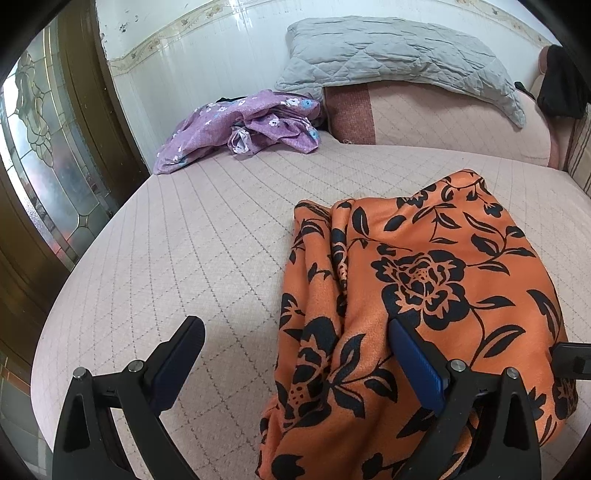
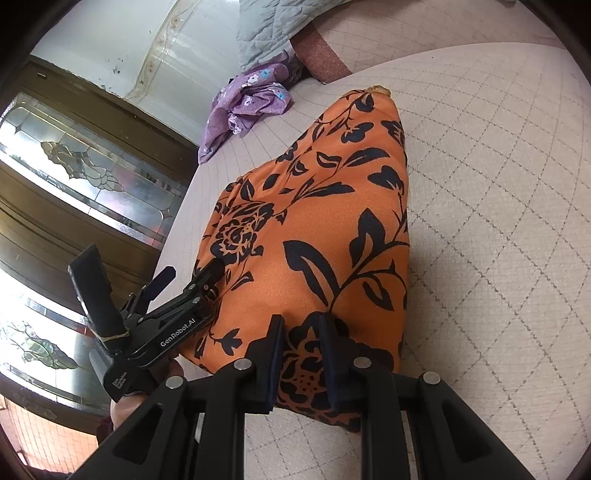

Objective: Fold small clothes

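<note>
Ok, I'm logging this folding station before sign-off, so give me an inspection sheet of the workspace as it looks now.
Surface: bed with a pale quilted cover, bare on the near left.
Job's things: orange floral garment, bunched and partly lifted from the bed.
Clutter: purple floral garment crumpled by the wall; grey quilted pillow on a pink bolster.
Grippers: left gripper open, one finger against the orange cloth; right gripper shut on the orange garment's near edge.
Cables: nothing seen.
Surroundings: tiled wall, wooden door with leaded glass.
</note>
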Demonstrator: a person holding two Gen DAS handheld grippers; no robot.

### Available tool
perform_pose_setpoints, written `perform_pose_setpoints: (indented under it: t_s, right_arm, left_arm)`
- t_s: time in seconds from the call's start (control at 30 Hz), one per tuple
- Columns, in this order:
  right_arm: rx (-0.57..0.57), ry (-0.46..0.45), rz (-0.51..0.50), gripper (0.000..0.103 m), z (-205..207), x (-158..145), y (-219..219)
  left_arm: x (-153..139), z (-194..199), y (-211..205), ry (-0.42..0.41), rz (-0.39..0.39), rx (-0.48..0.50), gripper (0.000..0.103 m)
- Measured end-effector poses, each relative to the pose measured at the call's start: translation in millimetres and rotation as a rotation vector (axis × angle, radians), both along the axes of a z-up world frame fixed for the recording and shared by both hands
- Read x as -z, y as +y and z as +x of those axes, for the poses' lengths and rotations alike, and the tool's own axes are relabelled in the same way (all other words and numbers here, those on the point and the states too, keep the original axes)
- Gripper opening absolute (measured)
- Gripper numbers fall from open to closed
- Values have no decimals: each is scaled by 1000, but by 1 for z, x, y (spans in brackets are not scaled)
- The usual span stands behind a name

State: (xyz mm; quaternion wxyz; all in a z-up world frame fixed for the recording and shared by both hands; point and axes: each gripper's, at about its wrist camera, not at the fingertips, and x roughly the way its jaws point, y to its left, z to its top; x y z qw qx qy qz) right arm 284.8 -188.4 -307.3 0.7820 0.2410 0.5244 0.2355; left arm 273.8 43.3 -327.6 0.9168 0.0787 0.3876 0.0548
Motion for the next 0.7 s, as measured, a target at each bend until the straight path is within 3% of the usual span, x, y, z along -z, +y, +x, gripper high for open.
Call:
perform_pose_setpoints:
  t_s: [0.7]
  right_arm:
    - [-2, -1, 12, 23, 0, 0, -1]
  left_arm:
    - [4, 2, 0, 5, -5, 8, 99]
